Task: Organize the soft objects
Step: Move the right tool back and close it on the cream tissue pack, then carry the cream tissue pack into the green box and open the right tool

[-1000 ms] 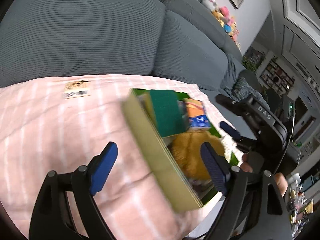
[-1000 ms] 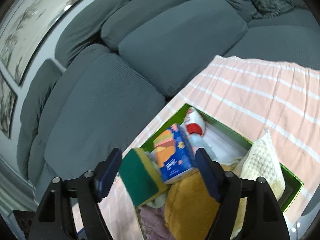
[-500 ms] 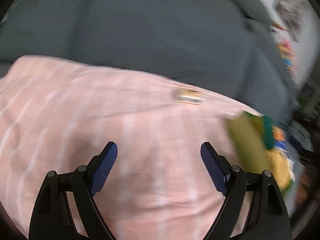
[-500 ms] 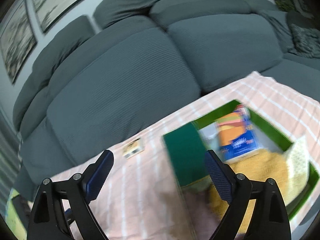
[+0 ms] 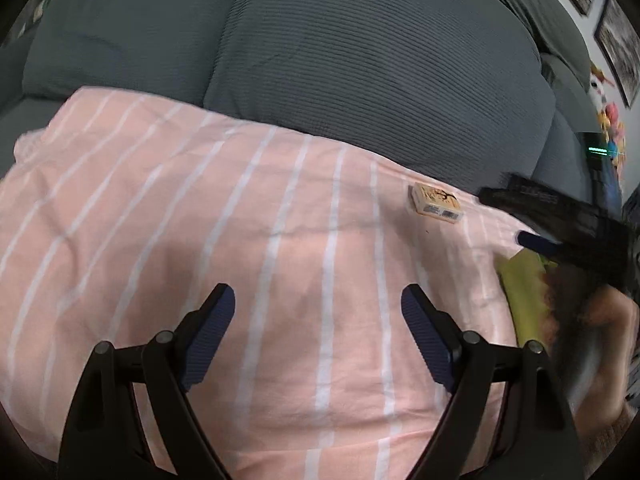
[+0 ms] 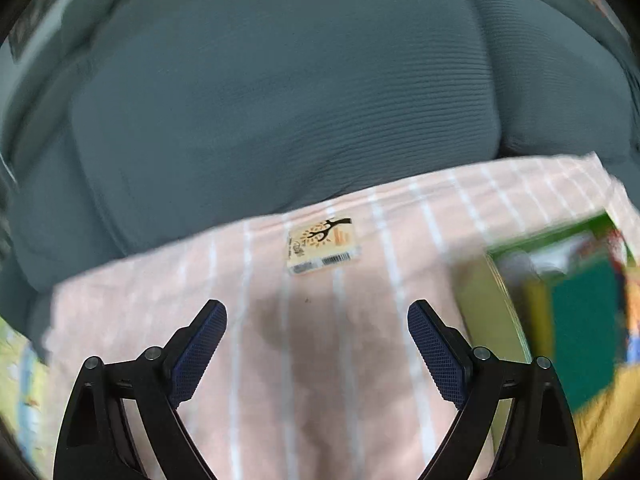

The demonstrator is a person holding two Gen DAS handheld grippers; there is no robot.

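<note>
A small cream packet with a tree print and barcode [image 6: 322, 246] lies on the pink striped cloth [image 6: 280, 360], also seen in the left wrist view as the packet [image 5: 436, 203]. My right gripper [image 6: 317, 316] stands open just short of it, nothing between its fingers. A green box [image 6: 496, 312] at the right holds a green sponge [image 6: 584, 336] and a mustard cloth [image 6: 600, 420], blurred. My left gripper [image 5: 318, 300] hangs open over bare cloth [image 5: 200, 220], left of the packet. The other gripper [image 5: 568, 220] and a hand [image 5: 600, 344] show at the right edge there, over the box [image 5: 520, 300].
Grey sofa back cushions [image 5: 360, 60] rise behind the cloth. Framed pictures [image 5: 616, 40] and bright plush toys [image 5: 608, 120] sit far right on the wall side. A patterned floor mat [image 6: 20, 380] shows at the left edge of the right wrist view.
Both grippers swung left, away from the green box, which slid from centre to the right edge of each view. The packet now lies ahead of the right gripper, whose fingers stand wider.
</note>
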